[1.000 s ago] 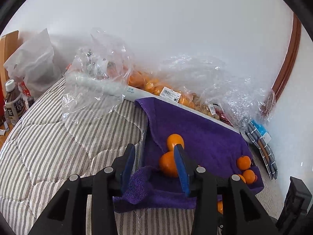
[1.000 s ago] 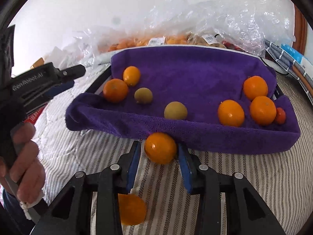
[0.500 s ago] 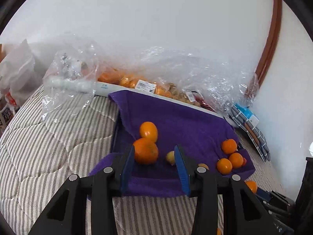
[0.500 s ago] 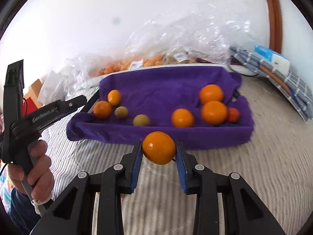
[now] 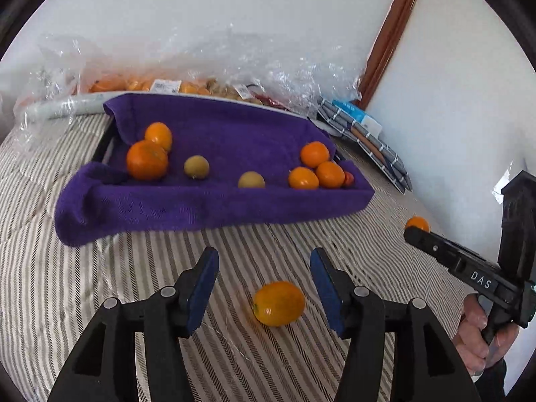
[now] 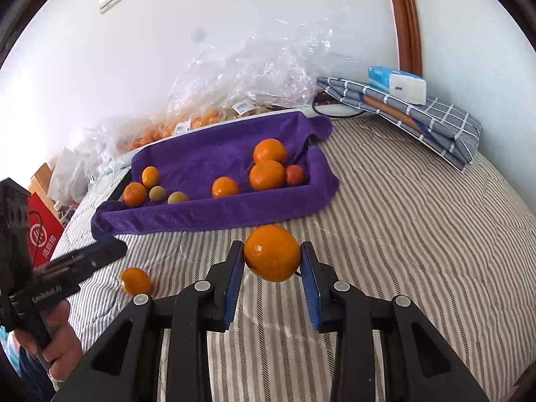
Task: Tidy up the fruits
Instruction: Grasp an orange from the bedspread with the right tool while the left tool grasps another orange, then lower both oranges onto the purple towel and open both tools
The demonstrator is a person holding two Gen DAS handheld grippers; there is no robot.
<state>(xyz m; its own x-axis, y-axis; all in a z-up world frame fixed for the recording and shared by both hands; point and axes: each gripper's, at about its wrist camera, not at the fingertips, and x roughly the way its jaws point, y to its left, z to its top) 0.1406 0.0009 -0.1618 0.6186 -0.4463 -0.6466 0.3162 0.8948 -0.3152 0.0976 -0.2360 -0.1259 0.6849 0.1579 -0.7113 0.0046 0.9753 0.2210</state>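
A tray lined with a purple towel point(image 5: 214, 204) point(image 6: 214, 216) lies on the striped bed and holds several oranges and two small yellow-green fruits. My right gripper point(image 6: 272, 258) is shut on an orange point(image 6: 272, 257), held above the bed in front of the tray. My left gripper point(image 5: 263, 268) hangs over a loose orange point(image 5: 278, 303) point(image 6: 135, 281) on the bedspread. Its jaws are opening, and the orange lies between them, near the right blue pad, untouched. In the left wrist view the right gripper point(image 5: 410, 231) shows at the right with its orange point(image 5: 417, 223) peeking out.
Clear plastic bags of fruit point(image 5: 174, 83) point(image 6: 234, 100) line the wall behind the tray. A folded checked cloth point(image 6: 418, 117) with a tissue pack point(image 6: 397, 83) lies at the back right. A red box point(image 6: 42, 234) stands off the bed's left side.
The left gripper drew back from the tray, leaving an orange inside, and now hangs over the loose orange with jaws wider. The right gripper lifted its orange off the bed and swung right.
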